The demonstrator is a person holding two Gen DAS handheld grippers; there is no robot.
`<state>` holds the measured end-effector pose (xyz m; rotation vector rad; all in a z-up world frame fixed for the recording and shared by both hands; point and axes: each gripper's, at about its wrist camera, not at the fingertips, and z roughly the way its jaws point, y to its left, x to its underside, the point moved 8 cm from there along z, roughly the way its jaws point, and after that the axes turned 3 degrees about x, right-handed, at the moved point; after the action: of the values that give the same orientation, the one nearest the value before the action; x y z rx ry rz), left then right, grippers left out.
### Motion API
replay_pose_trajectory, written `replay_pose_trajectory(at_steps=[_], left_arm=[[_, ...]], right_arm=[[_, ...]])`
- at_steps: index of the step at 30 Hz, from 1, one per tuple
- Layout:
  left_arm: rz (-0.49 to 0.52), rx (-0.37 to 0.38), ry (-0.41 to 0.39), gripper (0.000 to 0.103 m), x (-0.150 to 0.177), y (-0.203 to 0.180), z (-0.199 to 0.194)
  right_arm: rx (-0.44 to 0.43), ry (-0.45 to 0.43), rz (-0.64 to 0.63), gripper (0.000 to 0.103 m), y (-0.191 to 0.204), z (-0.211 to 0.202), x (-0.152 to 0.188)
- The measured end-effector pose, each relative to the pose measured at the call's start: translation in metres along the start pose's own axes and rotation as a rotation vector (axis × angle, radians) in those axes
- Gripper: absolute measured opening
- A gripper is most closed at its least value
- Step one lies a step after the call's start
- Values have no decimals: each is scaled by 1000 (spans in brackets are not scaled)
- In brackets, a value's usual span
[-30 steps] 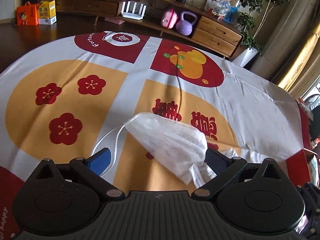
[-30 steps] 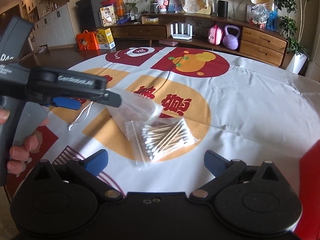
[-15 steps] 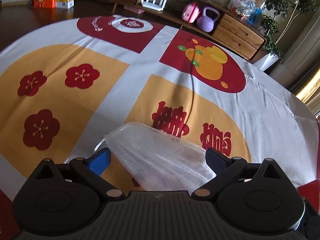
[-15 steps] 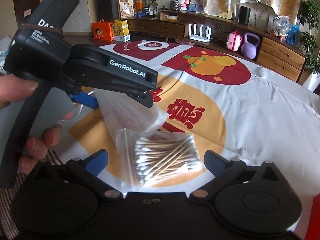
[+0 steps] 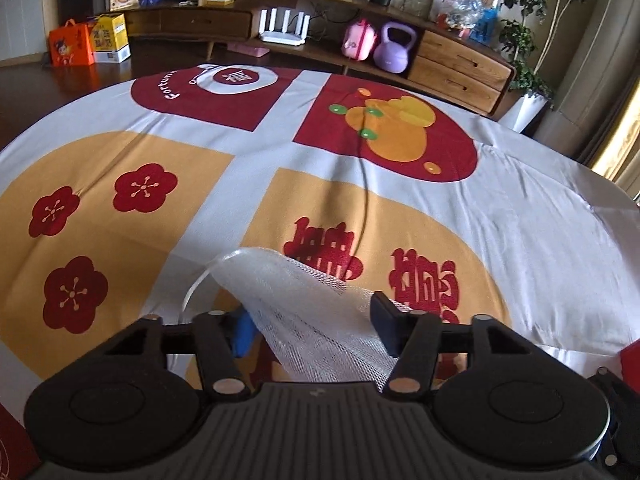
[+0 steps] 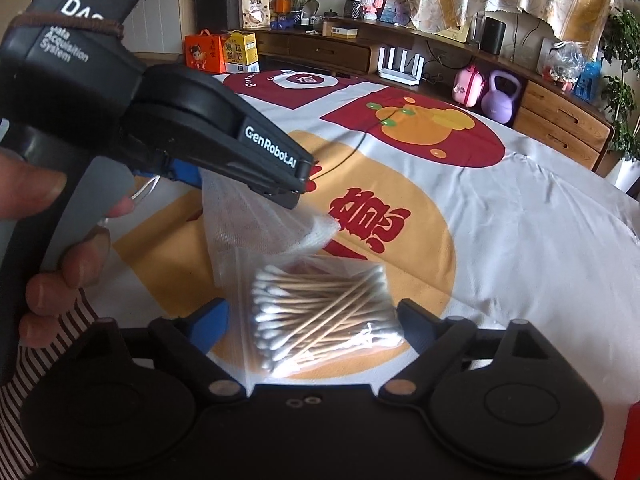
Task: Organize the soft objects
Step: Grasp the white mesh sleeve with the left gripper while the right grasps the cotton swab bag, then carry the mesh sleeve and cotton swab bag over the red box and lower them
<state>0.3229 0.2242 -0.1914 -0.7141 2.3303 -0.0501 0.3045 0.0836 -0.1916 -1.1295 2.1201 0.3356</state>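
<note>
The left claw (image 5: 310, 326), narrower than a second ago, now pinches the white mesh bag (image 5: 304, 312) lifted off the tabletop (image 5: 540, 248), while the right claw (image 6: 312, 326), half-open, has closed in around the cotton-swab packet (image 6: 320, 312), likely for bagging.

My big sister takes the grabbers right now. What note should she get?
Left gripper: shut on the white mesh bag, held up above the tablecloth.
Right gripper: fingers either side of the clear bag of cotton swabs; whether it pinches cannot be told.
In the right view the mesh bag hangs just behind the swab bag.
Done: mesh bag picked up.
Left: probably slip the swabs into the mesh bag.
</note>
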Motion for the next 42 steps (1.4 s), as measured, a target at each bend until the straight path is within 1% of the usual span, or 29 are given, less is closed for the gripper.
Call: replay_pose_trajectory(at_steps=[1,2,5,6,8,10,13,16,19,22,30,36,42], left_arm=[[-1,7,-4,46,0,0,-1],[-2,11,-8,44,0,0,-2],[0,9,-10,37,1,0,-4],[-2,13,-12,34,1,0,-6],[-2,20,-15,32,1,-1,-9],[1,33,-16,26,1,-3,-13],[0,62,-19,21,2,-8,-18],[23,93,-31,17,4,-18,-28],[66,125,-40,16,6,-31,-41],[92,175,-31,16,13,-45,-54],[201,286,-8,16,39,-91,-93],[255,332,20,16,58,-122,-120],[310,368,15,16,71,-150,-146]], right_arm=[[1,-2,-1,84,0,-1,0],[5,-3,-4,79,0,-2,0],[10,-3,0,74,-1,-4,1],[11,-3,5,74,-2,-5,1],[15,-4,12,73,-3,-8,2],[19,-3,19,73,-3,-12,4],[14,-9,40,73,-5,-22,6],[28,-15,53,72,-7,-35,9],[41,-16,67,72,-11,-51,14],[56,-15,82,72,-17,-69,21],[71,-24,165,72,-39,-123,40],[102,-40,187,72,-54,-164,53],[133,-71,225,72,-72,-199,65]])
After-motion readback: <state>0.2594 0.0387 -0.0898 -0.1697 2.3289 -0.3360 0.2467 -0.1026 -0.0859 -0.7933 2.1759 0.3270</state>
